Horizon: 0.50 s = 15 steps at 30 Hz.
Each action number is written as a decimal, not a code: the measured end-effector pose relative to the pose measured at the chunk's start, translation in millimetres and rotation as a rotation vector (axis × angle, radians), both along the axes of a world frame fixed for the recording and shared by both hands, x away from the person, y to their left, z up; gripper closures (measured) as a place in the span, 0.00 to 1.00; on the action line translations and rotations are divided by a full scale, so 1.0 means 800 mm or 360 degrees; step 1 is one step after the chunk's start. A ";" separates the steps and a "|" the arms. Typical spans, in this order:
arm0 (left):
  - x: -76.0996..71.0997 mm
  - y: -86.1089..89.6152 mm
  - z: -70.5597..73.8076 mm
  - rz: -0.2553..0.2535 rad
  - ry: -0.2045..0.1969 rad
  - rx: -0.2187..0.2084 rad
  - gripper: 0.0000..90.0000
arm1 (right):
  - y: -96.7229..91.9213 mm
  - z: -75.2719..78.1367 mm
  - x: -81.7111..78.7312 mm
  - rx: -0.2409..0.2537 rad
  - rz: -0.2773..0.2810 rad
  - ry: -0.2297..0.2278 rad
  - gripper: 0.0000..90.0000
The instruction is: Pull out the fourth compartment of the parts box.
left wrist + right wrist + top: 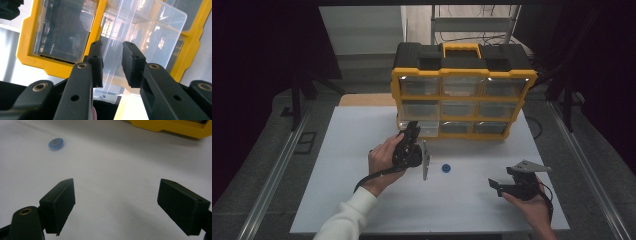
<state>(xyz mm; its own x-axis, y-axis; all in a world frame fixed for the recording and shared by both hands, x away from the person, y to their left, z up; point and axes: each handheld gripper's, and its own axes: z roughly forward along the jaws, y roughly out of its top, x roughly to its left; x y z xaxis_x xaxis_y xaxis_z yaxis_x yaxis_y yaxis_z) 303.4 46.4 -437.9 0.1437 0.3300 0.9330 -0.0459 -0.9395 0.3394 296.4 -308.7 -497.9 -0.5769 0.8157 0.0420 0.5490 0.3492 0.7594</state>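
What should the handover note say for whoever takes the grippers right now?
Left gripper: at the bottom-left drawer of the yellow organizer, jaws either side of the clear drawer's front edge; whether the pads press on it I cannot tell.
Right gripper: open, nothing in it, low over the white table, pointed toward the blue disc.
Blue disc lies on the table between the two grippers, apart from both.
Done: drawer is partly pulled out.
Left, probably: pick up the disc, drop it in the drawer, push the drawer shut.

Left gripper jaws narrowly parted, right gripper jaws wide apart
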 end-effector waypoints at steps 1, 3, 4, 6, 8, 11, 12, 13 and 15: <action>0.000 -0.001 0.000 0.0004 -0.0005 0.0010 0.79 | 0.000 0.000 0.000 -0.0001 0.0000 0.0000 0.17; 0.000 -0.001 -0.001 0.0006 -0.0006 0.0010 0.79 | 0.000 0.000 0.000 -0.0002 0.0000 -0.0001 0.17; 0.000 0.000 0.000 0.0003 -0.0005 0.0008 0.79 | 0.000 0.000 0.000 -0.0002 0.0001 -0.0001 0.17; 0.000 0.000 0.000 0.0000 -0.0001 -0.0005 0.79 | 0.000 0.000 0.000 -0.0001 0.0000 -0.0004 0.17; 0.000 0.000 0.000 0.0001 0.0001 -0.0005 0.79 | 0.000 0.000 0.000 -0.0002 -0.0001 -0.0006 0.17; 0.000 0.000 0.000 0.0003 0.0000 -0.0003 0.79 | 0.000 0.000 0.000 -0.0001 -0.0003 -0.0004 0.17; 0.000 0.000 0.000 0.0001 -0.0004 -0.0001 0.79 | 0.000 0.000 0.000 -0.0002 -0.0003 -0.0005 0.17; 0.000 0.000 0.000 0.0000 -0.0003 0.0000 0.79 | 0.000 0.000 0.000 -0.0002 -0.0002 -0.0006 0.17; 0.000 0.000 0.000 -0.0002 -0.0002 0.0002 0.78 | 0.000 0.000 0.000 -0.0004 -0.0001 -0.0005 0.17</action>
